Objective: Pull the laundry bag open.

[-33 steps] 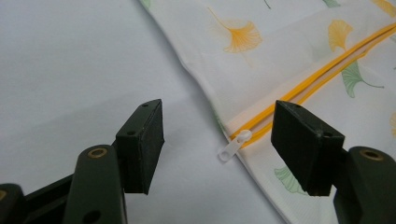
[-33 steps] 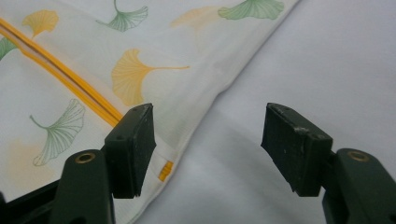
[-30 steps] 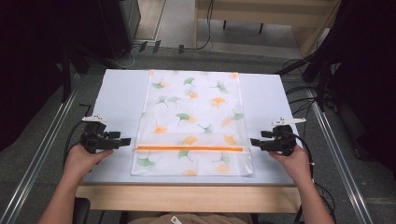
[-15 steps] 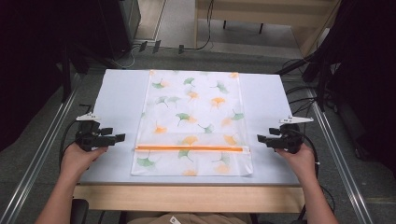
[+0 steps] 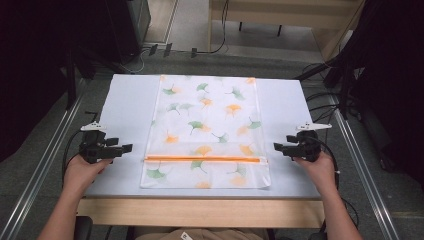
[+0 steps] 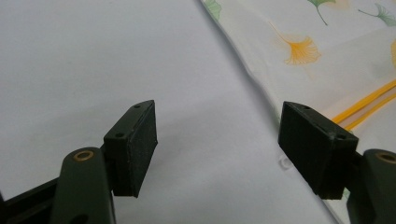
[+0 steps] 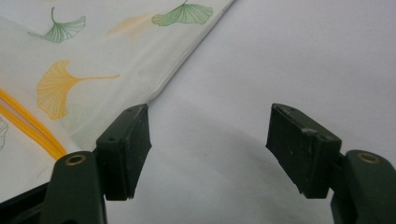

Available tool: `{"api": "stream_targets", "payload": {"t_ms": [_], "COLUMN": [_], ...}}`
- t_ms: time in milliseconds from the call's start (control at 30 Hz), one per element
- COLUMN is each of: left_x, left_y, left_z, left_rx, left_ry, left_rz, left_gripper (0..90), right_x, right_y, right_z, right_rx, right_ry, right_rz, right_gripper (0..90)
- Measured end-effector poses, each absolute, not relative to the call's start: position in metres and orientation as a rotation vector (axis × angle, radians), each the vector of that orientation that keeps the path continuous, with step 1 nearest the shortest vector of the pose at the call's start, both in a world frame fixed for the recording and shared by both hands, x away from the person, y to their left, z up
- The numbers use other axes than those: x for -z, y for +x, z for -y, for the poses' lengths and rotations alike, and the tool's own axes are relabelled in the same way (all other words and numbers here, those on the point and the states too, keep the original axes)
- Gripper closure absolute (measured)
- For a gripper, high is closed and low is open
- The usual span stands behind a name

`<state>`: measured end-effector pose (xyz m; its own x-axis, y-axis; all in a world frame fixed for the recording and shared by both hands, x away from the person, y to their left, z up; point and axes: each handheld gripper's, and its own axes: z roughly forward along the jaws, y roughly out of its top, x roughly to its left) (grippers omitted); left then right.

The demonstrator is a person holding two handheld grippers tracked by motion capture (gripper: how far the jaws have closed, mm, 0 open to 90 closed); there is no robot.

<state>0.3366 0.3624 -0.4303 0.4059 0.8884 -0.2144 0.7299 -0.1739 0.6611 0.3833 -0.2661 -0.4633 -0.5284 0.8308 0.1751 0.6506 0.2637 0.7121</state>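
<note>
Since the earlier frame, both tools have drawn outward from the bag's sides, jaws just opened wide and empty: left tool (image 5: 126, 148), right tool (image 5: 278, 146). Leaf-printed bag (image 5: 207, 125) lies flat on the counter (image 5: 125, 100), its orange zip (image 5: 202, 159) running from 9 to 3 o'clock.

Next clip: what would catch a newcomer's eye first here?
A pale bag printed with green and orange leaves lies flat mid-table, an orange zip strip across its near end. The left gripper and right gripper flank that strip, jaws open, holding nothing.

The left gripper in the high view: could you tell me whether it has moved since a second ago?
Yes. The left gripper has drawn leftward, away from the leaf-print bag; its jaws, just opening, stand empty.
</note>
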Motion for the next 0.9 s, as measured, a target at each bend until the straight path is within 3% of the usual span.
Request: {"api": "stream_targets", "payload": {"t_ms": [600,900], "left_x": [0.4319,0.4351], "left_y": [0.337,0.3392], "left_z": [-0.3596,-0.3605], "left_rx": [-0.279,-0.321], "left_ry": [1.97,1.953], "left_rz": [-1.378,-1.403], "left_gripper": [28.1,21.7], "right_x": [0.4646,0.4659], "right_y": [0.3834,0.3837], "right_z": [0.265,0.2643], "right_rx": [-1.107,-1.098], "right_ry": [1.381,1.374], "right_rz": [-2.319,-2.329], "right_gripper": [31.6,31.2]}}
